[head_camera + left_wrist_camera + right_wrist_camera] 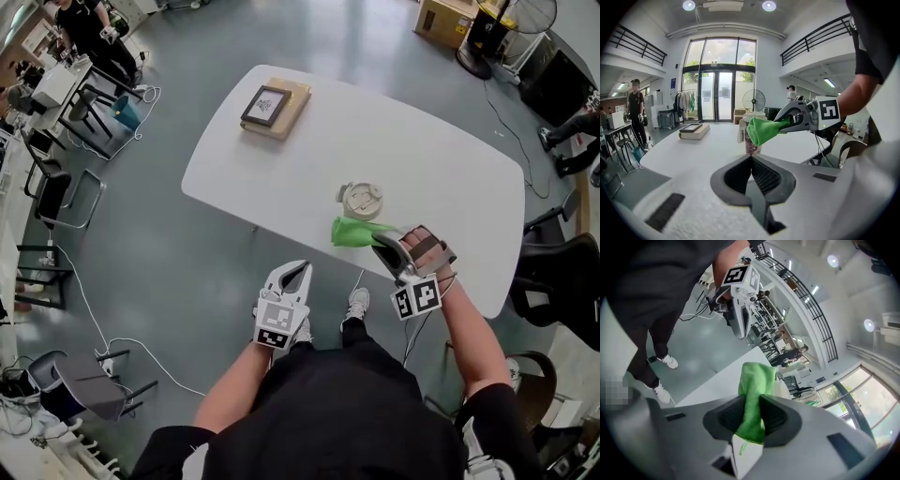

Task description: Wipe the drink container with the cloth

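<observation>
while the right gripper (378, 240) reaches over the near edge of the white table (441, 159), its jaws are clamped on a green cloth (353, 232); the right gripper view shows the cloth (754, 380) pinched between both pads, with its free end bunched out past the tips. the drink container (361, 200), a lidded paper coffee cup, stands upright on the table near that same edge. in the left gripper view the bunched cloth (761, 130) sits against the side of the cup (742, 132), just under the lid; whether it presses on the cup cannot be told. the left gripper (298, 270) is held off the table, above the floor, apart from the cup and to the left of the right gripper. its jaws (750, 157) are together at the tips with nothing between them. a framed picture on a book (272, 108) lies at the far end of the table, well apart from the cup.
</observation>
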`<state>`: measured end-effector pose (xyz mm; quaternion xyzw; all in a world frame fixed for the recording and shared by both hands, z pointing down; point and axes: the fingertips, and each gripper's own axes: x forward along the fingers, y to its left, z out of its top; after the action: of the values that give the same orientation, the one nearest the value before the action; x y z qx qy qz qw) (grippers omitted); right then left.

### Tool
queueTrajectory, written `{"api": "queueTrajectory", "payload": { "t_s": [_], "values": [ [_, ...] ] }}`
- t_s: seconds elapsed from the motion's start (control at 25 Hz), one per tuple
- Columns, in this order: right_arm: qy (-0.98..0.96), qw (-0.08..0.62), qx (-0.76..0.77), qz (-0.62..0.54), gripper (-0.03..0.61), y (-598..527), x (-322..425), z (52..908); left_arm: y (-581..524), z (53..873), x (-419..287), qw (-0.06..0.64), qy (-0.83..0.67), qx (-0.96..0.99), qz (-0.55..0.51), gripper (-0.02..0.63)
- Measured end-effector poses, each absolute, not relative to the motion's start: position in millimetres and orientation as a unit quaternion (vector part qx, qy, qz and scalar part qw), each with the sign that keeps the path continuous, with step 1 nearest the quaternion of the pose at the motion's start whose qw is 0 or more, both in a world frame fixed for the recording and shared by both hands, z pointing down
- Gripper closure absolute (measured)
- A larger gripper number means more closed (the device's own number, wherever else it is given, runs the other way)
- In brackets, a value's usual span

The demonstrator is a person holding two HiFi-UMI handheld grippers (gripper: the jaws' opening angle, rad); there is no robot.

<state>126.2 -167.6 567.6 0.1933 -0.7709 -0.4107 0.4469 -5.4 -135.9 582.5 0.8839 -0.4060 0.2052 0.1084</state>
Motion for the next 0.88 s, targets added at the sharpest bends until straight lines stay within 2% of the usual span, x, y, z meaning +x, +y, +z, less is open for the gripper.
{"api": "queueTrajectory", "payload": {
  "t_s": [0.88],
  "values": [
    [-0.793,0.502,0.135,-0.317,0.477,-194,143,652,-126,605,-26,0.138,-0.432,0.860,0.234,0.600]
  ]
}}
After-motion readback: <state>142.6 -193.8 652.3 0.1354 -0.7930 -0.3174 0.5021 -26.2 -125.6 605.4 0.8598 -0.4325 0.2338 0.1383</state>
